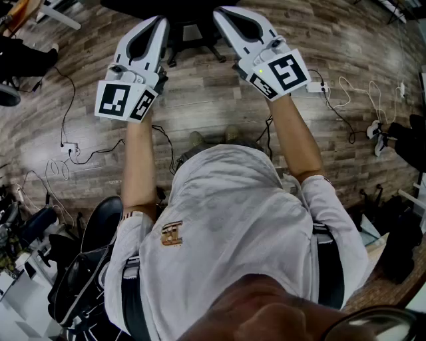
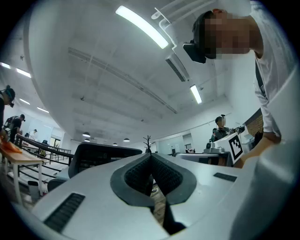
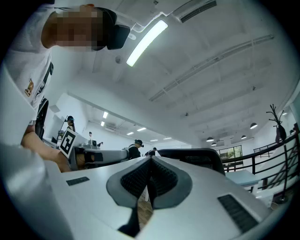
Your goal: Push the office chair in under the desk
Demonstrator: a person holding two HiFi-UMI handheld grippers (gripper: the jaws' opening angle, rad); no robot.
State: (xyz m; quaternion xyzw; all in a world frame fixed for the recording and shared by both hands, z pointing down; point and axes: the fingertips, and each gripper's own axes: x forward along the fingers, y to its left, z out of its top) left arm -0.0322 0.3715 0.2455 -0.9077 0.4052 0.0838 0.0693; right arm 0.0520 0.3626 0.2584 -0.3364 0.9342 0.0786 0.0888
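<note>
— Where is the office chair (image 1: 192,32)?
— Straight ahead, near the tips of the left gripper (image 1: 160,21) and right gripper (image 1: 219,13). Both have jaws together, holding nothing, over the wood floor (image 1: 206,106).

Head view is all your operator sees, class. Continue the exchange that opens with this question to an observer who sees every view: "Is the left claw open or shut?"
Observer: Shut. In the left gripper view the left claw has its pads pressed together with nothing between them.
Operator: And the right claw?
Observer: Shut and empty too, as the right gripper view shows.
Operator: I only get dark parts of the office chair between the claws. How does it stand to them?
Observer: Its black backrest rises just beyond the right claw's tips. I cannot tell whether they touch.
</note>
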